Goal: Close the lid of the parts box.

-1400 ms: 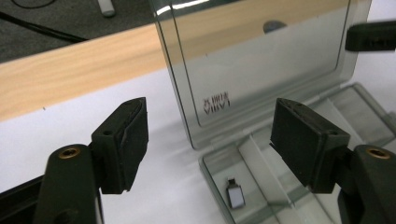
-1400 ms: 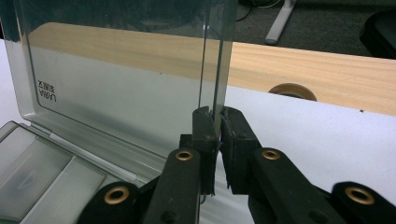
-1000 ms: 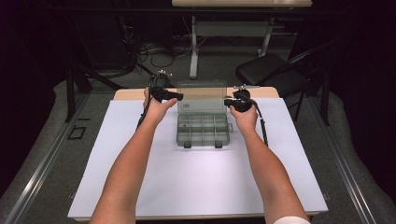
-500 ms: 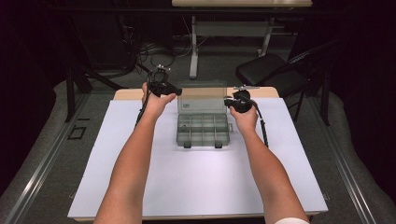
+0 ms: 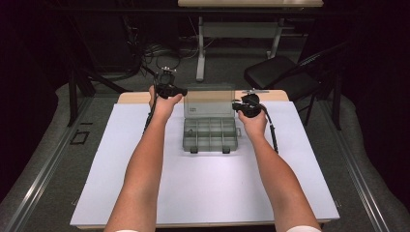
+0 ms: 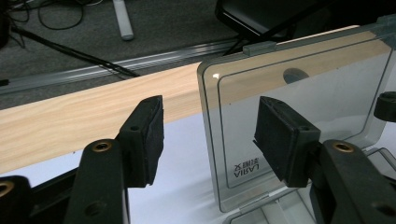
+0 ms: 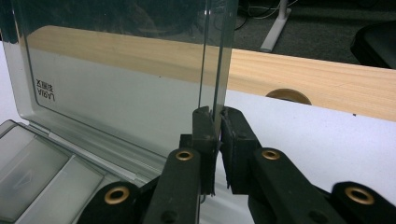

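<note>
I am holding the box's lid (image 7: 121, 88) upright, right gripper (image 7: 217, 122) clamped on its edge, while the left gripper (image 6: 210, 135), jaws apart and closing, straddles the opposite edge, next needing to pinch it.

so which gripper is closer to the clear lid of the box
Right. The right gripper is shut on the side edge of the upright lid, fingers pinching it. The left gripper straddles the lid's other side edge, jaws just closing but not yet touching it.
</note>
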`<action>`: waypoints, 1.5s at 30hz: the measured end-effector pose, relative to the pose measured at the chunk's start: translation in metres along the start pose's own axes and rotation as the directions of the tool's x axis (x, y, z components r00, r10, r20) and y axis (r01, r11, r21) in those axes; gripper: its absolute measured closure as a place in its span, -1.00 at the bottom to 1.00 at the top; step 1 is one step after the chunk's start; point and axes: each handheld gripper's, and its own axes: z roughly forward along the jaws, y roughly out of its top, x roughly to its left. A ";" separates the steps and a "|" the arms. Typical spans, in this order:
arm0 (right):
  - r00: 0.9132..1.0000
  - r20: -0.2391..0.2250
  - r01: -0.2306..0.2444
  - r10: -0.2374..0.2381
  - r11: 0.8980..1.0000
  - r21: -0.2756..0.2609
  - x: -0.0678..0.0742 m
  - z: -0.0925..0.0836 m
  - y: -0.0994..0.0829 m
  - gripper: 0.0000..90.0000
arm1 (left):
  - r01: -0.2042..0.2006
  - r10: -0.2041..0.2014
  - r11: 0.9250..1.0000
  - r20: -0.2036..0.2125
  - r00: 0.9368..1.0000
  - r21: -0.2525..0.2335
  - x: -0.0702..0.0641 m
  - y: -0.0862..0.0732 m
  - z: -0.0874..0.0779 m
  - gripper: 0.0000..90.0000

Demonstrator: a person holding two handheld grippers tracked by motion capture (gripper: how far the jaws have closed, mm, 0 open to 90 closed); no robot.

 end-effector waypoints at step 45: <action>1.000 -0.008 0.003 -0.003 1.000 -0.025 -0.001 -0.001 -0.004 0.89 | 0.025 -0.024 1.000 0.041 0.999 -0.015 0.007 -0.003 0.029 0.88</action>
